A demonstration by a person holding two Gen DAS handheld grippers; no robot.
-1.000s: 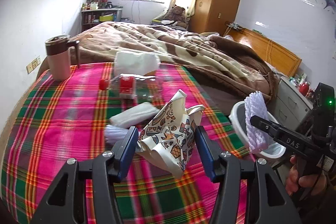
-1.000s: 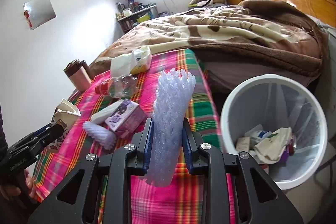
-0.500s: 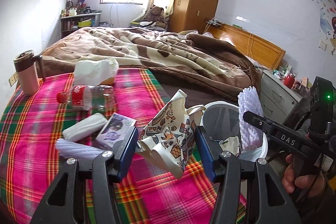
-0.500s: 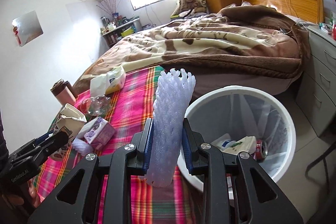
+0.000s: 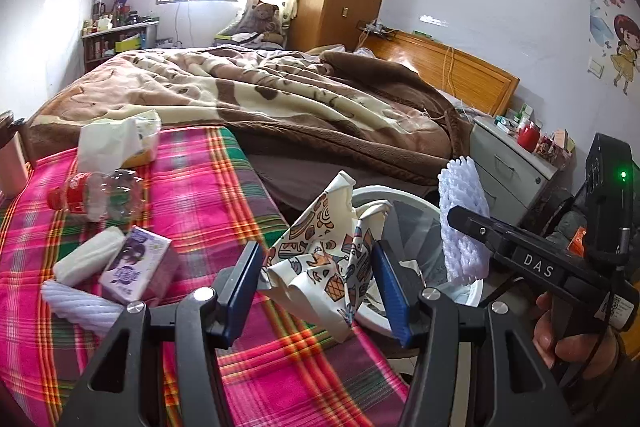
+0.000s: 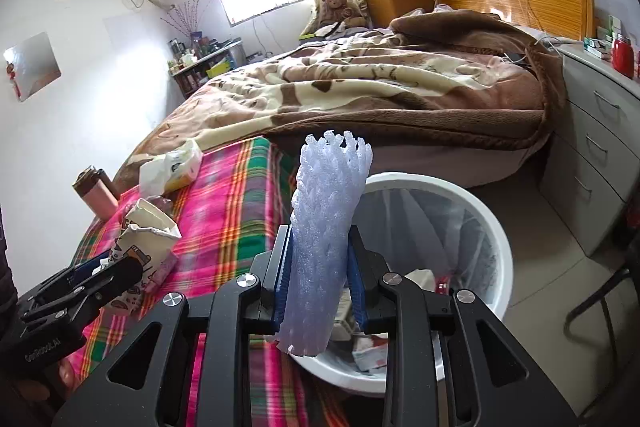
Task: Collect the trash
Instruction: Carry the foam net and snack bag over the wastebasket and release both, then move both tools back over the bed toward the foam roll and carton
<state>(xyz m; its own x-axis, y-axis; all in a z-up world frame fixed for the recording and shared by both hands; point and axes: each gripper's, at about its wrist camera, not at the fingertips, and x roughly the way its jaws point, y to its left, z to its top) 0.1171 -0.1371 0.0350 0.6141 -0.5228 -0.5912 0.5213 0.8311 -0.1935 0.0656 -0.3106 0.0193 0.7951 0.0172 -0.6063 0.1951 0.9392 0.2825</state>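
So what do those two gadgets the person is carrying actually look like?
Each hand-held gripper is a black frame with triangular cut-outs, silver screws and two blue ribbed pads. Seen from the left wrist, the right hand-held gripper has a pistol-style handle, white lettering "DAS", a green light on a black box and a thin black cable. The left hand-held gripper also carries small white lettering.

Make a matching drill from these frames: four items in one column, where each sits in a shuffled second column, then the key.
Items:
1. foam net sleeve
2. printed paper bag
3. plastic bottle
4. purple box

Places:
A. lying on the plaid cloth, red cap on
B. pinched upright in the right gripper, by the white bin
C. on the cloth beside a white roll
D. crumpled between the left gripper's blue pads

Pairs: 1-B, 2-D, 3-A, 4-C
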